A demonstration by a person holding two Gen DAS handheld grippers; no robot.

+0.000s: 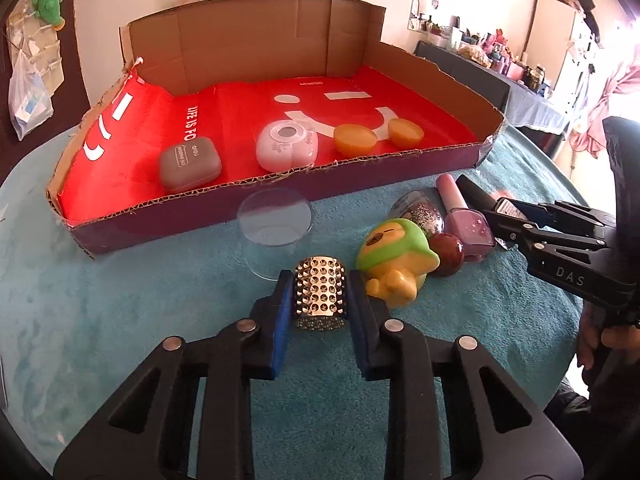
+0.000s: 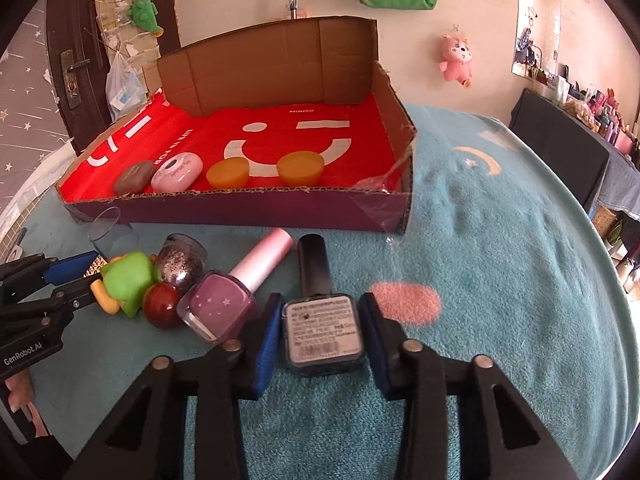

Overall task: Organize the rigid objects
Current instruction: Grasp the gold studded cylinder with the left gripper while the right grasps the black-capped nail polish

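Observation:
My left gripper is shut on a gold studded cylinder that stands on the teal cloth. A black nail polish bottle lies on the cloth with its cap pointing away, and my right gripper is shut on its square base. Between the two grippers lie a yellow-green toy figure, a dark red ball, a glitter bottle and a pink nail polish bottle. Behind them sits a cardboard tray lined in red.
Inside the tray are a grey case, a white round case and two orange caps. A clear plastic cup stands just before the tray's front wall. To the right, the teal cloth is bare.

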